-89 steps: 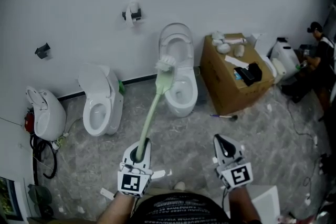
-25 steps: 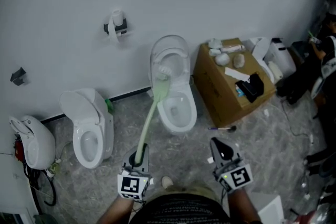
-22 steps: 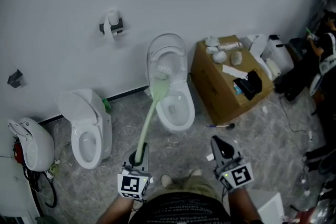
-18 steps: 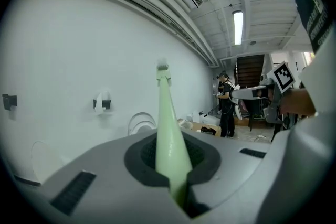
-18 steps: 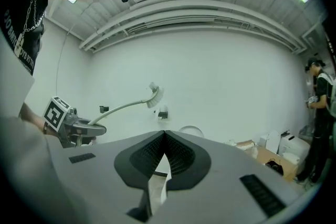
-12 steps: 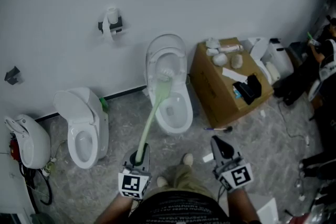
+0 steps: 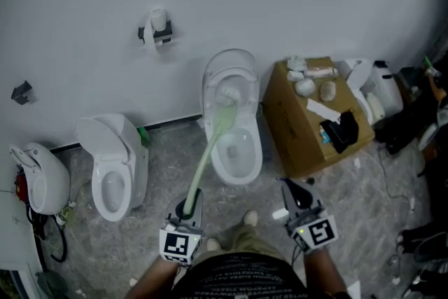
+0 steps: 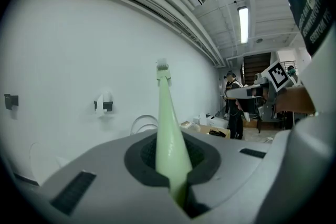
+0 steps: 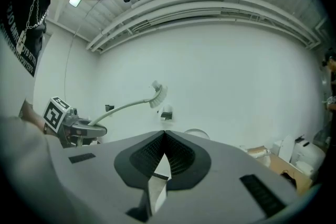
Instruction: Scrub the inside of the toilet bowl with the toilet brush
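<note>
Green plastic toilet brush (image 7: 210, 150) is clamped by its handle end in the left gripper (image 7: 187, 210), angled up so the bristles hang ahead of it, over the toilet bowl (image 7: 246, 168) but not in yet. Right gripper (image 7: 292, 194) is closed and empty, parked alongside. One brush, and two spare toilets (image 7: 112, 164) further left.

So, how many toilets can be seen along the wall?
3: the middle toilet, open; the left toilet, open; the far-left toilet, though that one may be a different fixture.

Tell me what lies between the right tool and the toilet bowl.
Just bare floor separates the right tool from the toilet bowl, as the head view shows.
</note>
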The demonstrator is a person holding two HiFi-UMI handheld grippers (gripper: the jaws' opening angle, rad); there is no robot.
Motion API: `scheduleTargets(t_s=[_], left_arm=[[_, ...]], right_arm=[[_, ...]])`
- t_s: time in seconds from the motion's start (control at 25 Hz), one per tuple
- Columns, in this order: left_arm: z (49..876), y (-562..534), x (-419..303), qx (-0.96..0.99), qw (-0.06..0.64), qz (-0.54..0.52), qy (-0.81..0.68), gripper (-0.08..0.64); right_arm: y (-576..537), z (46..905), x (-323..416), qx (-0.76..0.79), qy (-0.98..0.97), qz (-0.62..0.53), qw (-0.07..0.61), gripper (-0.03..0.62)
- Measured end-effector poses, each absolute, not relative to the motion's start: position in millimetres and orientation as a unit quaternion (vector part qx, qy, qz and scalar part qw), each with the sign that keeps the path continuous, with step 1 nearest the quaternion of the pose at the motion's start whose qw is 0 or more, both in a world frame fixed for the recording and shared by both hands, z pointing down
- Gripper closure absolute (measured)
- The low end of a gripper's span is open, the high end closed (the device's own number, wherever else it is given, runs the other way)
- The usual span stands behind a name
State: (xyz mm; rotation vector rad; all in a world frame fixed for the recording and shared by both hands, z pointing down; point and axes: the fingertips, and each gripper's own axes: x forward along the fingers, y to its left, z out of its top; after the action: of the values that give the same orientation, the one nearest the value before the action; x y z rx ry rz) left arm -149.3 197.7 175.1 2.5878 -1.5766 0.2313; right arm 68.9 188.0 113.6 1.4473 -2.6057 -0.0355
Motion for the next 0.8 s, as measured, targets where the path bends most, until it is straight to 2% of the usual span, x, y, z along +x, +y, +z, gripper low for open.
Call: scheduleTargets(t_s=[0.8], left_arm=[[142,81,-106,0.816,0.014,0.055,-0.575,0.558]], right_arm=[[70,90,98,0.446,-0.893,-0.053,0.036,0.588]])
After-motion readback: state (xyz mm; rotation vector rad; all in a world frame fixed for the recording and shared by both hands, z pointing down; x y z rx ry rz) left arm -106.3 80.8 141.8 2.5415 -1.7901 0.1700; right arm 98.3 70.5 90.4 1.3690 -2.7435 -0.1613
